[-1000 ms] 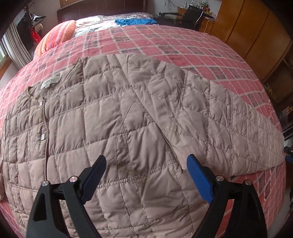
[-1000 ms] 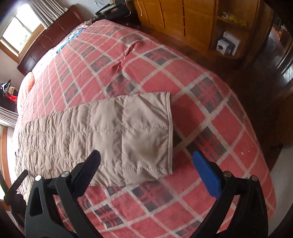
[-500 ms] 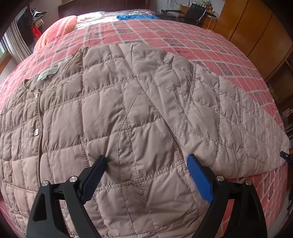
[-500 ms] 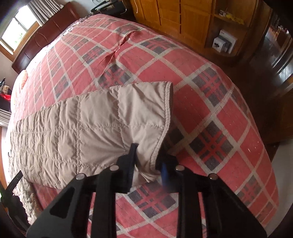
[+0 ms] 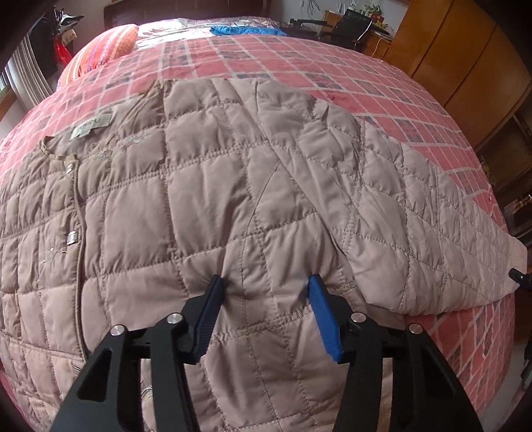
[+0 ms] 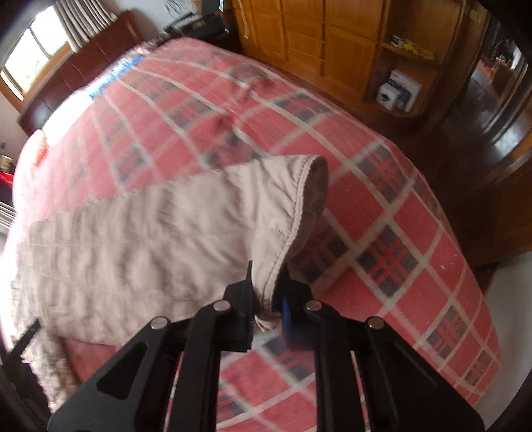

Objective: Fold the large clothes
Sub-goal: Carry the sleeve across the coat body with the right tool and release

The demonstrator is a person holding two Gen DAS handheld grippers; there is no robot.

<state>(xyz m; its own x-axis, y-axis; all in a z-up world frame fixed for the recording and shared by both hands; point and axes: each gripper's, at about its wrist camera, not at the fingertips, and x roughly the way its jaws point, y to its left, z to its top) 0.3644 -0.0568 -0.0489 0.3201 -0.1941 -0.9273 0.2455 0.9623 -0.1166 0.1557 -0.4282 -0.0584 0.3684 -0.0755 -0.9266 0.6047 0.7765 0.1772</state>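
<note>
Bed [image 5: 365, 66]: covered by a red plaid spread; the landmark for everything here.
Wardrobe [image 5: 465, 59]: wooden, beside the bed's far side in the left wrist view.
Jacket [image 5: 199, 206]: beige and quilted, lying flat on the bed with its front up, label and snap buttons showing near the collar; it takes up most of the bed's near part.
Sleeve [image 6: 186, 226]: stretched out from the jacket across the bed toward its edge; the cuff [image 6: 299, 206] is raised off the spread and its opening gapes. This view is blurred.
Pillow [image 5: 103, 50]: orange striped, at the bed's head end.
Blue cloth [image 5: 246, 30]: at the bed's head end, beside the pillow's far side.
Left tool [image 5: 264, 284]: fingers partly drawn together, tips pressed into the jacket's body near the armpit seam, a ridge of fabric bunched between them; not fully closed.
Right tool [image 6: 267, 299]: clamped on the cuff's near corner, above the bed's edge.
</note>
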